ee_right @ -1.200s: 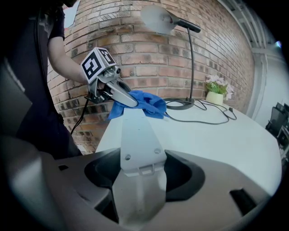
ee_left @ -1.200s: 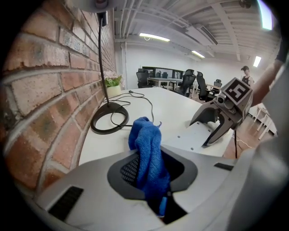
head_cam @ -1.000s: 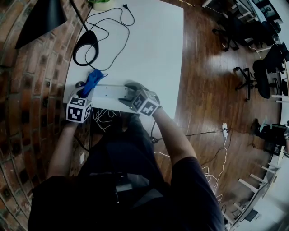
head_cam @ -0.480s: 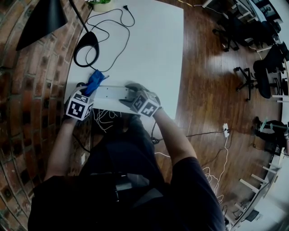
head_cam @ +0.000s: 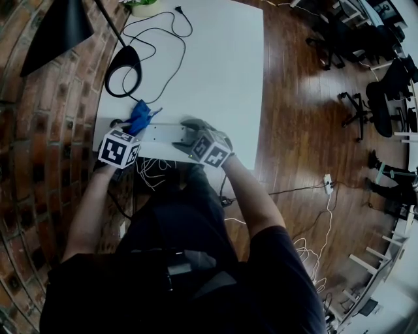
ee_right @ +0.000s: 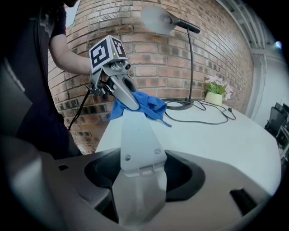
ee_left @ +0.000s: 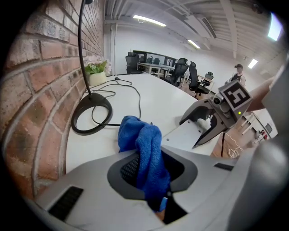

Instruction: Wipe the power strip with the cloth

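Observation:
The white power strip [head_cam: 155,134] lies near the table's front edge, bottom side up with screw holes showing. My right gripper [head_cam: 185,138] is shut on its right end; in the right gripper view the power strip [ee_right: 137,135] runs straight out from between the jaws of the right gripper [ee_right: 137,176]. My left gripper [head_cam: 132,128] is shut on a bunched blue cloth [head_cam: 139,115], which rests on the strip's left end. The cloth [ee_left: 145,149] fills the left gripper's [ee_left: 151,173] jaws in its own view. From the right, the left gripper [ee_right: 124,97] points steeply down onto the cloth [ee_right: 144,103].
A black desk lamp's ring base [head_cam: 124,62] and its cable [head_cam: 163,49] lie further back on the white table [head_cam: 215,72]. A potted plant [head_cam: 145,5] stands at the far edge. A brick wall [head_cam: 46,130] runs along the left. Office chairs [head_cam: 379,104] stand on the wood floor.
My left gripper has tilted and shifted slightly away from me, carrying the blue cloth a little along the strip's left end. The right gripper and the strip have stayed put.

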{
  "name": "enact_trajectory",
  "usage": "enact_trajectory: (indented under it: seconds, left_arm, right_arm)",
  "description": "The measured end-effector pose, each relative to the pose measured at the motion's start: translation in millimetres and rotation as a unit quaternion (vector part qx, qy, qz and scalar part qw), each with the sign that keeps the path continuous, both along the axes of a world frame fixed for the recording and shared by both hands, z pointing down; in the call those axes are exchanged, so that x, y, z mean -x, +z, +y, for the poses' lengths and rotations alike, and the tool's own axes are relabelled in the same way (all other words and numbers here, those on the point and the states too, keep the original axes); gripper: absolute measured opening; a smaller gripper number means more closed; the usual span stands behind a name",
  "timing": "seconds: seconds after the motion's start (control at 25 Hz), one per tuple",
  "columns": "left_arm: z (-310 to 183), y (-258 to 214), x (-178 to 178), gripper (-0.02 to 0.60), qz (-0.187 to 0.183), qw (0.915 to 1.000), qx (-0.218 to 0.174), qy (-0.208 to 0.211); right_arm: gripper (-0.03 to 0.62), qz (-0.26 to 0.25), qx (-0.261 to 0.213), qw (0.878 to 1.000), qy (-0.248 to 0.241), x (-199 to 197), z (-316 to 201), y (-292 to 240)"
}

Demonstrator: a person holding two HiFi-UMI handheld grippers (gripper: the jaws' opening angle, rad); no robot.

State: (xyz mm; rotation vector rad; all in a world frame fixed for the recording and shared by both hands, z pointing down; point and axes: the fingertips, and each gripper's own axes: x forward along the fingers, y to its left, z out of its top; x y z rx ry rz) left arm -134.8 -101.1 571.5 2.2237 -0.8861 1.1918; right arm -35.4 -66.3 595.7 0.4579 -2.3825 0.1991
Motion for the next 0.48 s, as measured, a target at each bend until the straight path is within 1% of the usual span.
enact_trajectory:
  seconds: [0.16,0.32,0.48]
  left_arm:
    - [2.7,0.6,-13.1,0.077,0.003,0.9999,-0.004,0.014]
    - [3.6,0.3,-16.7,0.077,0.010,0.9999,-0.006,0.010]
    - [7.5,-0.6,-30.0,0.077,0.010,0.9997,-0.006,0.021]
  right_arm:
    - [0.296,-0.004,-0.004,1.000,-0.003,1.4,0.8,-1.2]
    - [0.296,-0.007,0.005,1.000,-0.002,2.6,2.7,-3.6]
    - [0.296,-0.007,0.001,1.000,-0.002,1.6,2.3,-3.9]
